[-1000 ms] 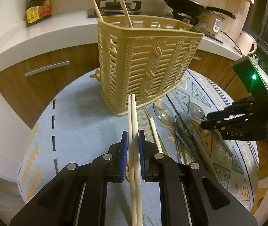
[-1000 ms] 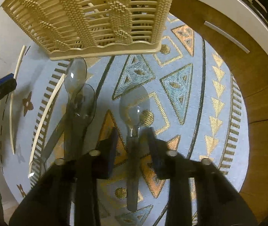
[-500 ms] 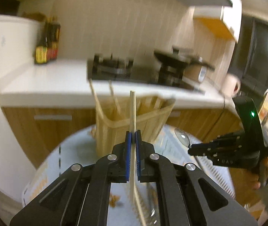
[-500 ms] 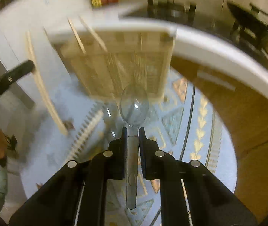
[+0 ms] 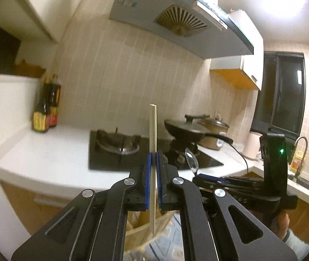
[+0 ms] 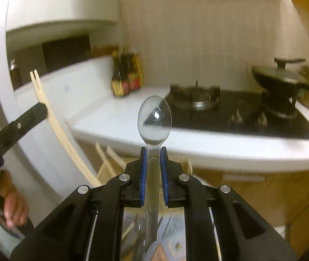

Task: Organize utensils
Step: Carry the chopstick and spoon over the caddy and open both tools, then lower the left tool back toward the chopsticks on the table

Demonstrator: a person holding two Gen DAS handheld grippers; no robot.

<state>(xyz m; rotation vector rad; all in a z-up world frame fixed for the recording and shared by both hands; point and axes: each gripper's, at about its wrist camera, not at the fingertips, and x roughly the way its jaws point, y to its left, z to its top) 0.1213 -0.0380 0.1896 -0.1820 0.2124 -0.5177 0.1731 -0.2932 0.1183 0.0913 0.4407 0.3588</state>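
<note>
- Chopsticks (image 5: 152, 130): a pair stands upright, pinched between the blue pads of the left gripper (image 5: 153, 158); the tips rise above the jaws and the lower ends hang down over the tan basket (image 5: 145, 235).
- Spoon (image 6: 154, 120): a clear one, bowl up, is clamped by its handle in the right gripper (image 6: 154, 154), with the jaws narrow around it.
- Basket: only a blurred part shows below each gripper, with the patterned cloth (image 5: 165, 241) under it.
- Right gripper, seen from the left camera, sits just beside the left one, on its right side, the spoon bowl poking up.
- Behind: white counter (image 5: 45, 152), black stove (image 5: 115, 150), lidded pan (image 5: 187, 128), sauce bottles (image 5: 46, 108).
</note>
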